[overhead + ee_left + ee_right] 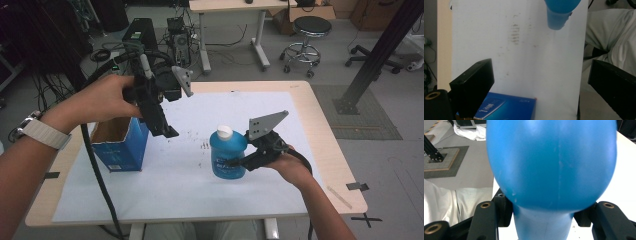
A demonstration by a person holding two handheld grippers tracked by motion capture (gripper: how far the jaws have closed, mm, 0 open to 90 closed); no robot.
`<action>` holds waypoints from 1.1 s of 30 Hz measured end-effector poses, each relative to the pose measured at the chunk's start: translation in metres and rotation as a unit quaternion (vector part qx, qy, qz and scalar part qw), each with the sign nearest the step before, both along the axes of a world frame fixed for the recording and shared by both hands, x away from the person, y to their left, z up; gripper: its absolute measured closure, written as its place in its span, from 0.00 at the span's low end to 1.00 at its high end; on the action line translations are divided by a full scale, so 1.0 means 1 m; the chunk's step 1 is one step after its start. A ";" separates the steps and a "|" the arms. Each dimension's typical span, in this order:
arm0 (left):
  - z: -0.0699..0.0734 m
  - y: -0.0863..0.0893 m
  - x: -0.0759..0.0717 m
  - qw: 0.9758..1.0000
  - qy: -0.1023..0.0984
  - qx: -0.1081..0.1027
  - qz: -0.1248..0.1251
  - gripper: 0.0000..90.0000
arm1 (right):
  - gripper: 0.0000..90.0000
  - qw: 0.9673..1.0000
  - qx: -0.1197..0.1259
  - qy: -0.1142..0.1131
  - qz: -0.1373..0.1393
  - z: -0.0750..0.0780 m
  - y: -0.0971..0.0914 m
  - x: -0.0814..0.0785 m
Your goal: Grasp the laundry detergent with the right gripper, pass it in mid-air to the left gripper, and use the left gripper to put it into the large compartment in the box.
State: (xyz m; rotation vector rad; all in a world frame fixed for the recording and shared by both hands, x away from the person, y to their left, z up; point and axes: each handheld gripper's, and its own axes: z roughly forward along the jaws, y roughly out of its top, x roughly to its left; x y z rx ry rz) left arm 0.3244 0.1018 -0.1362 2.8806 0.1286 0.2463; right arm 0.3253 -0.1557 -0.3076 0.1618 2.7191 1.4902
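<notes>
A blue plastic bottle with a white cap stands upright at the middle of the white sheet. My right gripper is shut on its side from the right. In the right gripper view the bottle bulges above the gripper, whose jaws pinch its narrower part. Whether the bottle's base touches the sheet I cannot tell. An open blue cardboard box stands at the left. My left gripper hangs above the box's right edge, tilted down, open and holding nothing. Between its wide-spread jaws lie the box and the bottle.
A white sheet covers most of the wooden table and carries dark smudges. Black tape sits near the right front corner. Behind the table are cables, a computer tower, a stool and a black post.
</notes>
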 end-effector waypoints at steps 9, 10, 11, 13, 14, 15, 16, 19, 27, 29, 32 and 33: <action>-0.002 -0.008 -0.006 1.000 0.024 0.010 -0.009 0.08 | 0.50 1.000 -0.001 0.000 0.009 0.002 0.014 0.003; -0.002 -0.009 -0.006 1.000 0.025 0.012 -0.009 0.08 | 0.50 1.000 -0.001 0.001 0.010 0.002 0.015 0.003; -0.003 -0.010 -0.006 0.999 0.028 0.012 -0.011 0.08 | 0.50 1.000 -0.001 0.001 0.012 0.002 0.017 0.003; -0.004 -0.011 -0.007 0.999 0.031 0.014 -0.013 0.08 | 0.50 1.000 -0.002 0.001 0.015 0.002 0.021 0.003; -0.004 -0.012 -0.007 0.999 0.033 0.014 -0.014 0.08 | 0.50 1.000 -0.002 0.001 0.016 0.002 0.022 0.003; -0.005 -0.013 -0.008 0.999 0.035 0.015 -0.014 0.08 | 0.50 1.000 -0.002 0.001 0.018 0.003 0.024 0.003; -0.005 -0.014 -0.008 0.999 0.037 0.017 -0.015 0.08 | 0.50 1.000 -0.002 -0.001 0.021 0.003 0.026 0.004; -0.006 -0.015 -0.008 0.999 0.043 0.020 -0.016 0.08 | 0.50 1.000 -0.003 0.000 0.025 0.004 0.030 0.004; -0.005 -0.018 -0.011 0.998 0.051 0.022 -0.020 0.08 | 0.50 0.999 -0.002 0.000 0.037 0.007 0.043 0.006; -0.005 -0.019 -0.011 0.998 0.052 0.024 -0.021 0.08 | 0.50 0.999 -0.002 0.001 0.037 0.007 0.043 0.006; -0.005 -0.019 -0.010 0.998 0.053 0.025 -0.019 0.08 | 0.50 0.999 -0.001 0.003 0.043 0.007 0.048 0.007; -0.006 -0.019 -0.010 0.998 0.053 0.025 -0.016 0.08 | 0.50 0.999 -0.001 0.004 0.044 0.006 0.049 0.007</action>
